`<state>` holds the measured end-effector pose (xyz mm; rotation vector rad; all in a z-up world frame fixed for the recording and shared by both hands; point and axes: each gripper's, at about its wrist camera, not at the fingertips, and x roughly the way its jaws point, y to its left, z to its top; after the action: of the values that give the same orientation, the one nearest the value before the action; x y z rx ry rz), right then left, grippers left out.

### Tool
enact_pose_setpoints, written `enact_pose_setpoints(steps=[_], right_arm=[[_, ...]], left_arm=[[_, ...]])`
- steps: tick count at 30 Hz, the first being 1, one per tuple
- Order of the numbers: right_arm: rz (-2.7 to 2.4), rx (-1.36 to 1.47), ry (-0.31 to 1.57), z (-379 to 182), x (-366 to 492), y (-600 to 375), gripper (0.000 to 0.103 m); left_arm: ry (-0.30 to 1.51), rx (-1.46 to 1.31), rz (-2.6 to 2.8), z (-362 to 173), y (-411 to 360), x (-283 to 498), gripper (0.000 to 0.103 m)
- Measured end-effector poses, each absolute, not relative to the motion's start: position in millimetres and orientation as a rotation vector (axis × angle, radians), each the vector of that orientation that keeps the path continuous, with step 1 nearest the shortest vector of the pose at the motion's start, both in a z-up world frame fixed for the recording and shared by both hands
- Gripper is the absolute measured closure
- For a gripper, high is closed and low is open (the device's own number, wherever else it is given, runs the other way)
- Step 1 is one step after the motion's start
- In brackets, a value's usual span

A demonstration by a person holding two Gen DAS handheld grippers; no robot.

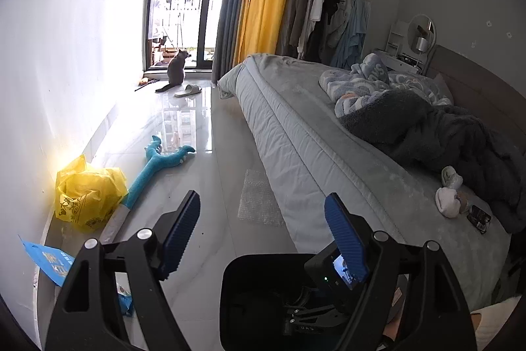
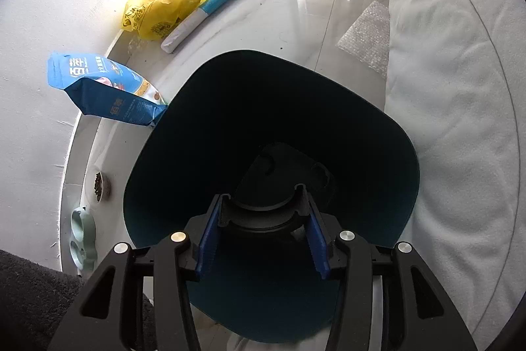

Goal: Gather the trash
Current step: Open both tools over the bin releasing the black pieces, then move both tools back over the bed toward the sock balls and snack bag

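Note:
My right gripper [image 2: 263, 206] points steeply down, shut on the black round handle [image 2: 263, 213] of a dark teal bin [image 2: 230, 107] below it; the same bin [image 1: 256, 301] shows at the bottom of the left wrist view. My left gripper [image 1: 261, 201] stands open and empty above the floor. A crumpled yellow plastic bag [image 1: 88, 193] [image 2: 164, 5] lies by the wall, and a blue pet-food bag [image 1: 49, 262] [image 2: 105, 87] rests beside the bin. A bubble-wrap sheet [image 1: 256, 186] [image 2: 368, 35] lies next to the bed. White crumpled wads [image 1: 448, 199] and a dark wrapper [image 1: 478, 217] sit on the bed.
A grey bed [image 1: 312, 137] with heaped blankets fills the right. A blue plush toy [image 1: 161, 163] lies across the glossy floor. A cat [image 1: 177, 68] and a slipper [image 1: 188, 90] are by the balcony door. Pet bowls [image 2: 100, 186] stand along the wall.

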<state>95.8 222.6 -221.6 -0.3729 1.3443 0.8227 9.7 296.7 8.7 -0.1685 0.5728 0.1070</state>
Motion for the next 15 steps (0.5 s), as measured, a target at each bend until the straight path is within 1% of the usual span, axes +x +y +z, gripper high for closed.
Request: enact_pose_setpoints(steps=[1,3,7,9,15], right_arm=[[0.822,-0.372,1.346,-221.1,95.3,222.4,0.052],[0.822,-0.373,1.343,-218.3,94.6,222.1,0.044],[0.829,-0.377,1.328,-209.8,91.4,220.7,0.038],[0.834,-0.373,1.319,-205.0,90.7,218.7,0.033],[0.866,-0.340,1.274,-182.3,88.6,209.5,0.028]], left_arm=[[0.566,-0.168,0.109,10.5,296.2,9.2,0.022],[0.547,-0.168,0.114,15.4,294.4,8.9,0.022],[0.511,-0.162,0.112,24.0,289.3,7.3,0.021],[0.494,-0.159,0.110,28.8,284.3,6.6,0.019],[0.470,-0.166,0.098,34.9,272.2,10.4,0.016]])
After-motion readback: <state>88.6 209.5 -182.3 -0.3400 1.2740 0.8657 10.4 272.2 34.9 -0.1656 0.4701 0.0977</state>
